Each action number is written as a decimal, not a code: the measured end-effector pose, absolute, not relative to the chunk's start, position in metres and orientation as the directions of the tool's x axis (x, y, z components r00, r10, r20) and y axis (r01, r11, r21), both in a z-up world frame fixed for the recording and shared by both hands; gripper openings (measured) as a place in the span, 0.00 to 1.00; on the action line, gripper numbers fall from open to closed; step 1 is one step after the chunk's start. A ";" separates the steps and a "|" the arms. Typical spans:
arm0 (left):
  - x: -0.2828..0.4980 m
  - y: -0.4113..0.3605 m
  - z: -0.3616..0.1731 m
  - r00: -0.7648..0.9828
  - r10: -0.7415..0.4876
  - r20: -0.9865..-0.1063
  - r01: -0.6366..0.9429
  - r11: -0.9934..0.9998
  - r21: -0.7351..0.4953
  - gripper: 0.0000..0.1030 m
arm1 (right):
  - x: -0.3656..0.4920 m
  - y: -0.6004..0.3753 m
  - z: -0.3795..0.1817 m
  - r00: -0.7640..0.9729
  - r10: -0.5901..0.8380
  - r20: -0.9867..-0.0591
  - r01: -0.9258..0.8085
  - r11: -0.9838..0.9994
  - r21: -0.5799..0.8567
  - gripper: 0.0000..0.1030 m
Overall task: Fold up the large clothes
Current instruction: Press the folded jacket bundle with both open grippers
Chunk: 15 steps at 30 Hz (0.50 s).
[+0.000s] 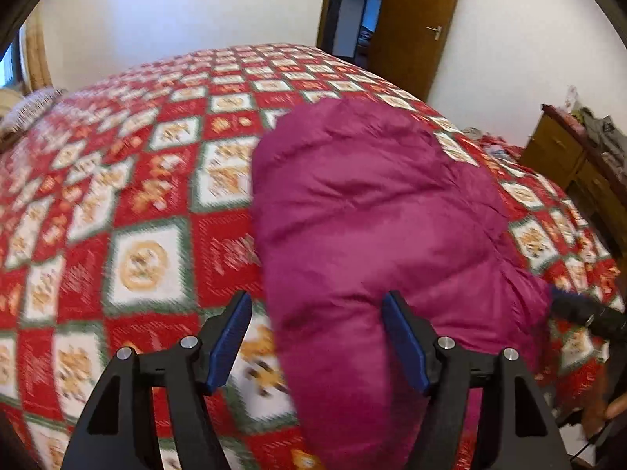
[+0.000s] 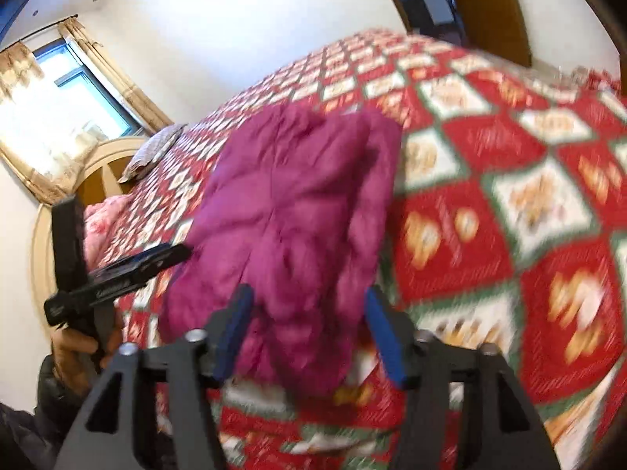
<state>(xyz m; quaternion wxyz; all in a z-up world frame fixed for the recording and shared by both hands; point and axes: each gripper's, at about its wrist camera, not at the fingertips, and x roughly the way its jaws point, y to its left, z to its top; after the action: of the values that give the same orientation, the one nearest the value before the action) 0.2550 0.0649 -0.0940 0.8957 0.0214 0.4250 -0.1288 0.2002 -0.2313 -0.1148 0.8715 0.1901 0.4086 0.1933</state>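
A magenta puffy jacket (image 1: 376, 211) lies bundled on the red and white patterned bedspread (image 1: 149, 180). Its near end reaches in between the blue pads of my left gripper (image 1: 319, 337), which stands open; the left pad is clear of the cloth. In the right wrist view the same jacket (image 2: 298, 203) lies ahead, and its near edge sits between the spread jaws of my right gripper (image 2: 309, 333), open with no grip showing. The right gripper's black tip (image 1: 588, 313) shows at the jacket's right side. A hand holds the left gripper (image 2: 117, 274) beside the jacket.
A wooden cabinet (image 1: 568, 156) stands right of the bed, and a brown door (image 1: 411, 27) is open behind it. A pillow (image 2: 153, 152) and a curved headboard (image 2: 98, 168) are at the bed's far end, under a curtained window (image 2: 70, 105).
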 end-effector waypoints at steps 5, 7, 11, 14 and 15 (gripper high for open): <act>0.276 0.077 -0.084 0.641 -0.155 -0.752 0.209 0.978 -0.024 0.68 | 0.243 -0.241 -0.121 0.603 0.459 -0.653 -0.118 0.860 0.496 0.75; 0.288 0.080 -0.083 0.639 -0.190 -0.745 0.216 0.974 -0.064 0.68 | 0.261 -0.246 -0.125 0.591 0.487 -0.643 -0.104 0.837 0.538 0.75; 0.310 0.075 -0.090 0.639 -0.257 -0.725 0.269 0.958 -0.102 0.68 | 0.292 -0.245 -0.136 0.569 0.510 -0.645 -0.087 0.817 0.570 0.77; 0.328 0.079 -0.101 0.605 -0.332 -0.724 0.264 0.941 -0.211 0.68 | 0.307 -0.246 -0.144 0.551 0.537 -0.639 -0.065 0.791 0.608 0.86; 0.336 0.082 -0.107 0.580 -0.380 -0.720 0.256 0.925 -0.281 0.68 | 0.309 -0.247 -0.147 0.550 0.540 -0.637 -0.056 0.785 0.617 0.88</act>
<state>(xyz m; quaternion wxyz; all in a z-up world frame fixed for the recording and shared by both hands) 0.3355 0.0822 -0.1068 0.8859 -0.0732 0.4214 -0.1795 0.3088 -0.2471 -0.1470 0.8362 0.2756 0.4394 0.1781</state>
